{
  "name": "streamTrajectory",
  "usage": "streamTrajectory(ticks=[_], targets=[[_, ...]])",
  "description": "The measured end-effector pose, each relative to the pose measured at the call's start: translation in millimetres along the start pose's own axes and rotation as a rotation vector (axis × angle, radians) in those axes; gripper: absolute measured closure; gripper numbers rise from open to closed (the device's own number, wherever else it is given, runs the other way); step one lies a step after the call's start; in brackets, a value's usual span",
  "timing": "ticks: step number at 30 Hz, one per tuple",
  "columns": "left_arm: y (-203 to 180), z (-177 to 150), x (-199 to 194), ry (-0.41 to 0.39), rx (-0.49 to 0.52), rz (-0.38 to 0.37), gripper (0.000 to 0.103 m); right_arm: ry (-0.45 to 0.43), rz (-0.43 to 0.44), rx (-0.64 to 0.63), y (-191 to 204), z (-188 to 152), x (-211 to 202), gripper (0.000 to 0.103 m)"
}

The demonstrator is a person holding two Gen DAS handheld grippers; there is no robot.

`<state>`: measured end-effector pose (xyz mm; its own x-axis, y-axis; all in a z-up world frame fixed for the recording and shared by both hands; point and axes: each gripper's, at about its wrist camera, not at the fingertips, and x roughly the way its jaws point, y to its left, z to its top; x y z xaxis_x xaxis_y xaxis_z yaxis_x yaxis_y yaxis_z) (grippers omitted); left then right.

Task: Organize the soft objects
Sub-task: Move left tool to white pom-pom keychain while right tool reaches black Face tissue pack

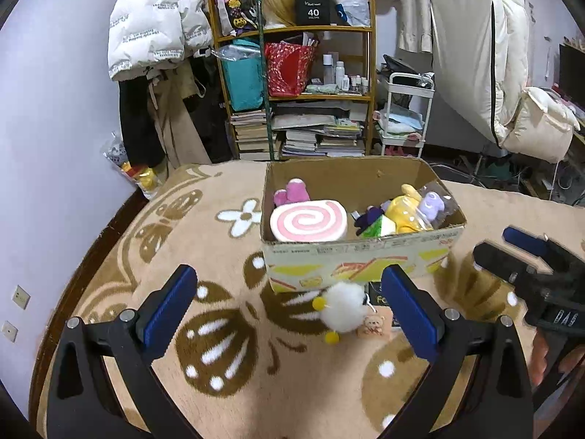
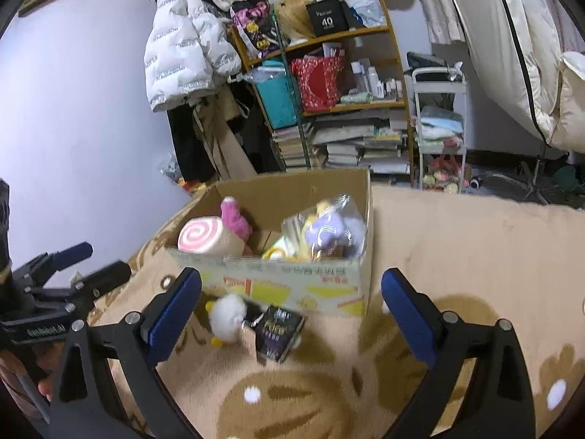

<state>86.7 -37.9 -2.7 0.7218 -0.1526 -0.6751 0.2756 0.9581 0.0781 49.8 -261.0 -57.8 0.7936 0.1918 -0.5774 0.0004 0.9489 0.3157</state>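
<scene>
A cardboard box [image 1: 365,252] [image 2: 292,285] stands on the tan blanket and holds a pink swirl roll plush [image 1: 309,224] [image 2: 204,238], a pink plush [image 1: 292,191], a yellow plush [image 1: 404,212] and a bagged purple plush [image 2: 327,232]. A white fluffy plush with yellow feet [image 1: 342,311] [image 2: 227,316] lies on the blanket in front of the box, beside a small bear charm [image 1: 373,325] and a dark packet [image 2: 278,333]. My left gripper [image 1: 289,314] is open, just short of the white plush. My right gripper [image 2: 292,318] is open and empty, above the packet.
A wooden shelf [image 1: 292,73] with books, bags and bottles stands behind the box. A white cart [image 1: 406,117] is to its right. Coats hang on the wall at the left [image 1: 157,18]. The blanket [image 1: 219,256] ends at a dark wooden edge on the left.
</scene>
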Motion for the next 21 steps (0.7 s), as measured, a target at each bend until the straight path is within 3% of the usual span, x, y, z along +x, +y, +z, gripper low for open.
streamTrajectory(ticks=[21], targets=[[-1, -6, 69, 0.145, -0.057, -0.086, 0.003, 0.168, -0.060, -0.008, -4, -29, 62, 0.000]])
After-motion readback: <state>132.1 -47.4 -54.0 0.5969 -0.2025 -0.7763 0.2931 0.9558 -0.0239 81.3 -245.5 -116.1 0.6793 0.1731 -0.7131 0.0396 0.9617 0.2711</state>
